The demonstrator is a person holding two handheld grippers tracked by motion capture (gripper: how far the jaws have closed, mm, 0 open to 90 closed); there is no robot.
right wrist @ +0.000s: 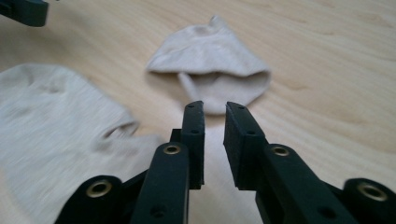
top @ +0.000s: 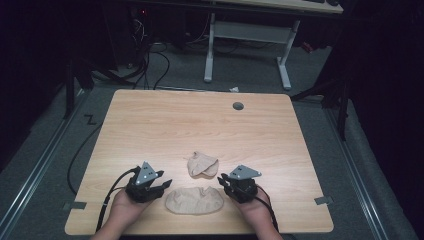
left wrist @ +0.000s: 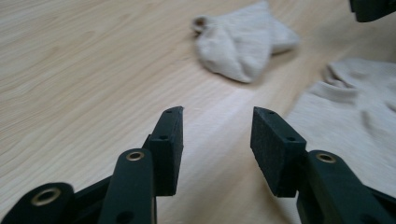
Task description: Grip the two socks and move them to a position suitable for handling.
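Evidently both grippers stand empty between steps of handling two beige knitted socks on the pale wooden bench (top: pixel 165 115). The flattened sock (top: pixel 194 200) lies at the bench's near edge, directly between the two hands; the crumpled sock (top: pixel 202 164) sits just beyond it, apart. The left gripper (top: pixel 161 183), just left of the flat sock, has its jaws wide and holds nothing. The right gripper (top: pixel 223 181) shows a narrow gap (nothing in it), pointing at the crumpled sock. Next, probably, that gripper must open wider and reach for it.
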